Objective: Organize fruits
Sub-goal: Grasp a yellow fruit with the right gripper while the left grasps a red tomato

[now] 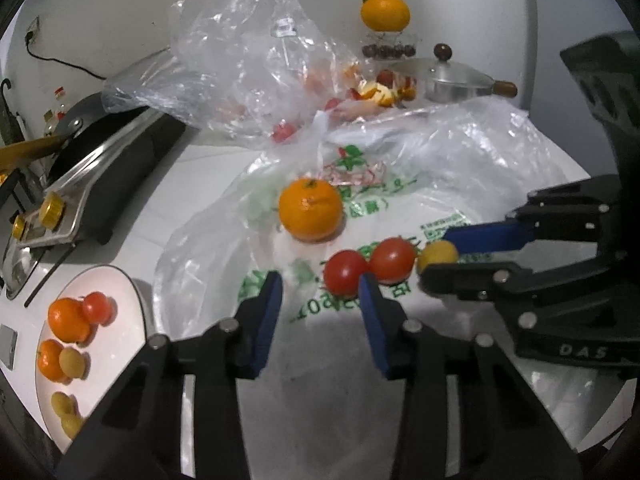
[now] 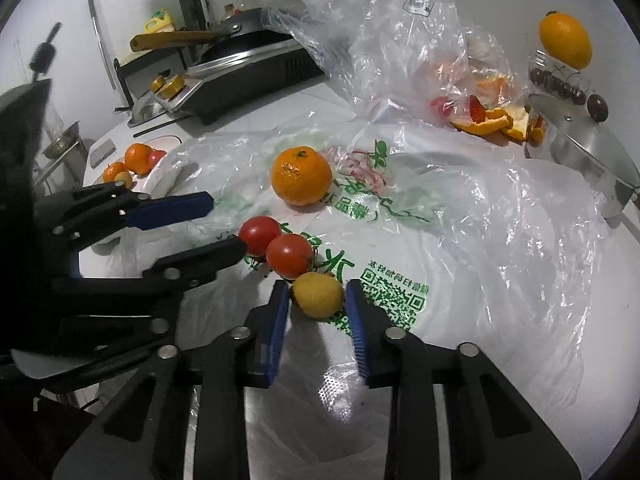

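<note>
Two close wrist views angled down, sharing tomatoes (image 1: 346, 272)

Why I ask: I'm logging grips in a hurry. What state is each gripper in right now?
Left gripper: open, nothing between its pads; a red tomato sits just beside one fingertip.
Right gripper: shut on the yellow fruit.

Plate (image 1: 132, 296): near rim cut off behind left tool's (image 1: 320, 304) arm, lowest yellow fruit (image 1: 71, 426) half hidden. In right wrist view the plate (image 2: 160, 143) is mostly covered by printed bag (image 2: 440, 240). Fruit inside the clear bag (image 1: 240, 60) blurred through plastic, count unclear. Green print on printed bag too creased to read. Bottles (image 1: 56, 108) behind the frying pan (image 1: 80, 128) too small to identify. Pot (image 2: 592, 164) cut by frame edge on the right. Dark round items (image 2: 560, 84) under the far orange (image 2: 565, 42): kind unclear.
</note>
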### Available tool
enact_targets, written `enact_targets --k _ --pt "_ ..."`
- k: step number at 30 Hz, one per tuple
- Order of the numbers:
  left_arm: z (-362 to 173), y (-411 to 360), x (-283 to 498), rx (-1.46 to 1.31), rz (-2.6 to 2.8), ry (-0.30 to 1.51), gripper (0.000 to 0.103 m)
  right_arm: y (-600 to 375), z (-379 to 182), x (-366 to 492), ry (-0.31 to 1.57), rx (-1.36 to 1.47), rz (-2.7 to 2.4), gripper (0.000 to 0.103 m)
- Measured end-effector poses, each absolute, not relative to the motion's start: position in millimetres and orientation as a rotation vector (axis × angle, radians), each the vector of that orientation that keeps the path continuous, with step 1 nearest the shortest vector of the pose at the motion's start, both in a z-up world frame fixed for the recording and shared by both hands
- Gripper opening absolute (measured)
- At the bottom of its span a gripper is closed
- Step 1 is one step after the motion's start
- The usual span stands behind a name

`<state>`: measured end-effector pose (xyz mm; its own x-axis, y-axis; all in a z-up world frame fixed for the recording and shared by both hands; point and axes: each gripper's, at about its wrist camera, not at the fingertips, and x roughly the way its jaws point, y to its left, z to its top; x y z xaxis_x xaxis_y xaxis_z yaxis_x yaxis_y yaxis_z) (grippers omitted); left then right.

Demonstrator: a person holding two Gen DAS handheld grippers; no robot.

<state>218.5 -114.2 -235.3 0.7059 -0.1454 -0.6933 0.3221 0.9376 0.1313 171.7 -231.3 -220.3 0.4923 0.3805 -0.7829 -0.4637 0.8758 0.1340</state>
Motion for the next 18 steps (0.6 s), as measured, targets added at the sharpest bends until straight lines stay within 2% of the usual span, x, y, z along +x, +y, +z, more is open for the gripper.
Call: enact_targets --k 5,18 --pt "-238 -121 224 0.283 -0.287 0.754 0.036 -233 -219 173 0.922 -0.097 0.511 0.030" --pt "-243 -136 235 0.318 -0.338 0.787 0.036 -243 -215 171 0.900 -0.079 0.491 0.030"
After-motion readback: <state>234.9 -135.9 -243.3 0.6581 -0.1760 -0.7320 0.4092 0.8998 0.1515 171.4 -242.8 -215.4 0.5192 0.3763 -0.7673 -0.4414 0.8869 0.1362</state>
